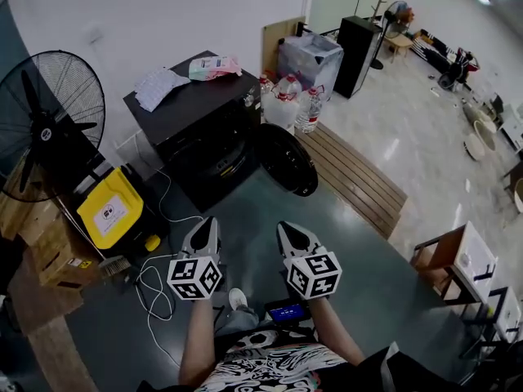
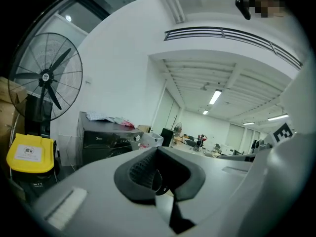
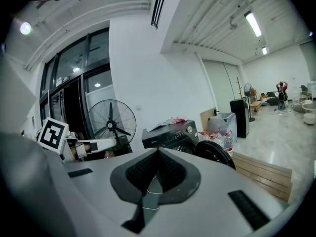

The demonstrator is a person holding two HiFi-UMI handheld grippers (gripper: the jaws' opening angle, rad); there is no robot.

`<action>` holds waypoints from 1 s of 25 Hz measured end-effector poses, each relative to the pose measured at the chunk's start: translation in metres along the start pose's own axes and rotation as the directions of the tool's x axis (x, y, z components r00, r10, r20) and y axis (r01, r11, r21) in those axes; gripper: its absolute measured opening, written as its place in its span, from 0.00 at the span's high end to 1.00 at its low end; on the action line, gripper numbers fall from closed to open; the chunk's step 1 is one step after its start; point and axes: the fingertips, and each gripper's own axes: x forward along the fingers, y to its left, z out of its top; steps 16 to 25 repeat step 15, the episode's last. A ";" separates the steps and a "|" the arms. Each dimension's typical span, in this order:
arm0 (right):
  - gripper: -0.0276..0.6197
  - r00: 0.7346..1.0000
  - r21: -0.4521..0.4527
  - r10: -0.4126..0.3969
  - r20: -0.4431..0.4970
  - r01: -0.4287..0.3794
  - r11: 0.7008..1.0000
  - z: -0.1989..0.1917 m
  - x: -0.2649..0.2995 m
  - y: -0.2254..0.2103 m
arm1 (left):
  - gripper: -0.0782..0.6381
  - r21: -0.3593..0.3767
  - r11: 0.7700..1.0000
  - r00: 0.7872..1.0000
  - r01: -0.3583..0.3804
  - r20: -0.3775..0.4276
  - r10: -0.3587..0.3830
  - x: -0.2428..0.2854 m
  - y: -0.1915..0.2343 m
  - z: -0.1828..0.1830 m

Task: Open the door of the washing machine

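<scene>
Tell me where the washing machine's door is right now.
In the head view, the round door hangs open at the right of the black washing machine, close to the water bottles.

fan [image 1: 49, 125] left of washing machine [image 1: 200, 125], bottles [image 1: 290, 96] right

Head view steeply down, both gripper views near level, sharing washing machine [image 1: 200, 109]

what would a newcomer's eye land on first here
The black washing machine sits in the middle of the head view, with its round door swung wide open to the right of it. In the foreground the left tongs and right tongs are shut and empty, side by side. A big black fan stands at the far left.
</scene>
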 end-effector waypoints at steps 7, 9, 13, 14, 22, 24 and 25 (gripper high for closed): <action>0.95 1.000 -0.004 -0.003 -0.003 0.003 1.000 -0.004 -0.014 0.000 | 0.89 0.014 1.000 1.000 -0.001 0.002 0.001 -0.012 -0.011 -0.006; 0.95 1.000 0.002 -0.006 -0.002 0.006 1.000 -0.004 -0.017 -0.002 | 0.89 0.026 1.000 1.000 -0.010 -0.001 0.010 -0.014 -0.012 -0.006; 0.95 1.000 -0.003 -0.009 0.008 0.009 1.000 -0.002 -0.019 -0.004 | 0.89 0.018 1.000 1.000 -0.024 0.004 0.024 -0.017 -0.008 -0.005; 0.95 1.000 -0.005 -0.009 0.012 0.009 1.000 -0.002 -0.018 -0.004 | 0.89 0.014 1.000 1.000 -0.027 0.005 0.027 -0.018 -0.007 -0.004; 0.95 1.000 -0.005 -0.008 0.016 0.008 1.000 -0.001 -0.018 -0.004 | 0.89 0.010 1.000 1.000 -0.029 0.006 0.029 -0.018 -0.005 -0.004; 0.95 1.000 -0.005 -0.008 0.016 0.008 1.000 -0.001 -0.018 -0.004 | 0.89 0.010 1.000 1.000 -0.029 0.006 0.029 -0.018 -0.005 -0.004; 0.95 1.000 -0.005 -0.008 0.016 0.008 1.000 -0.001 -0.018 -0.004 | 0.89 0.010 1.000 1.000 -0.029 0.006 0.029 -0.018 -0.005 -0.004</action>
